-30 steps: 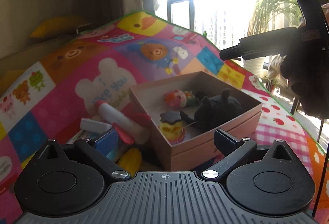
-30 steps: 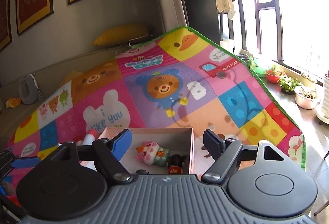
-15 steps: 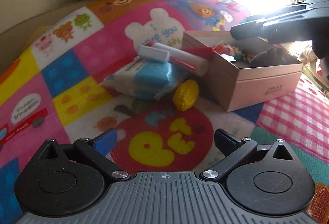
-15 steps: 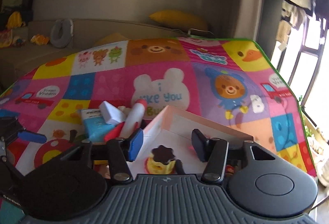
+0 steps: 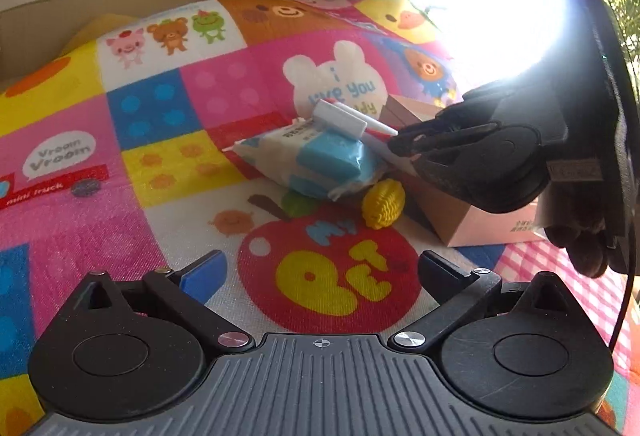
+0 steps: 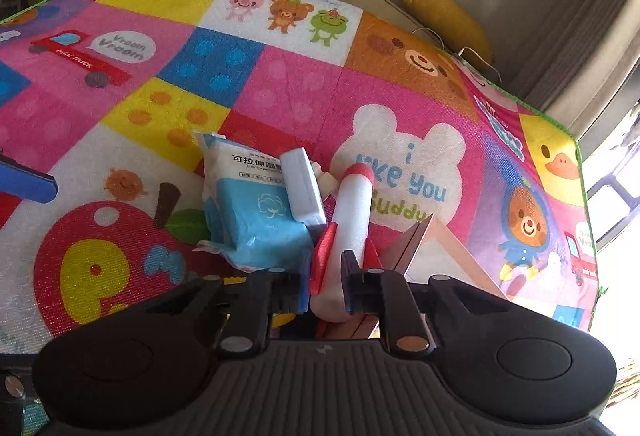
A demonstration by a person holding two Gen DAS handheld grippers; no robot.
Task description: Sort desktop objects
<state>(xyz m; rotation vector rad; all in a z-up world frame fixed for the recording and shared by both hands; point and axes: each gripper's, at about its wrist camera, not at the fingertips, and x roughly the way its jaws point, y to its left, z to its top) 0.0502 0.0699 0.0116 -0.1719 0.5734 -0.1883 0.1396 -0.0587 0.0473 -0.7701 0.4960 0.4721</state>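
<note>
Your right gripper (image 6: pixel 325 290) is no longer over the box (image 6: pixel 436 248): it has dropped beside it, and its fingers, wide apart a second ago, now close around the foam rocket (image 6: pixel 352 220), seemingly touching it. Your left gripper (image 5: pixel 320 272) has pulled back from the box, so the wipes pack (image 5: pixel 308 160) and yellow toy (image 5: pixel 383 203) now sit well ahead of it.

The play mat (image 6: pixel 280 84) carried "Vroom Vroom" in a speech bubble (image 6: pixel 122 46), "mini truck" on a red truck (image 6: pixel 80 63), and "i like you Buddy" on a white bear (image 6: pixel 404 176). The wipes pack (image 6: pixel 256 212) bore "可拉伸湿".
</note>
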